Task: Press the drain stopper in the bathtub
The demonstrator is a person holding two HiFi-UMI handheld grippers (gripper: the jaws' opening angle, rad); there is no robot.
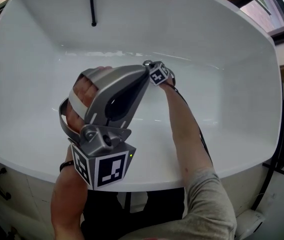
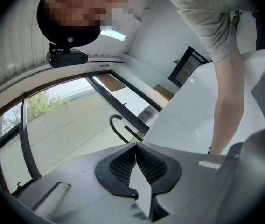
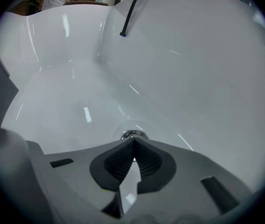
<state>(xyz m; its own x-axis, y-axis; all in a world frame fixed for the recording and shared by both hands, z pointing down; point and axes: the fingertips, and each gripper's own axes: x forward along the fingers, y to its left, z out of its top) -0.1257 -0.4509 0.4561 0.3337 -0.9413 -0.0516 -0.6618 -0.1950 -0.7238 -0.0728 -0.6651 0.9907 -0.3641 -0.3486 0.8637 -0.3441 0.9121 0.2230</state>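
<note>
1. The drain stopper (image 3: 133, 135), a small chrome cap, sits on the floor of the white bathtub (image 3: 193, 78). The head view hides it behind the left gripper.
2. At its 6 o'clock, the right gripper (image 3: 133, 143) points down at it with its jaws closed together on nothing. The tips are right at the cap's near edge; actual contact cannot be told.
3. I judge the reach done and the press itself either just starting or left to do, since nothing shows the cap pushed down.
4. A black spout (image 3: 131, 10) hangs at the stopper's 12 o'clock, well apart.
5. The left gripper (image 2: 135, 146), jaws closed and empty, idles above the tub, aimed towards a window (image 2: 53, 106).
</note>
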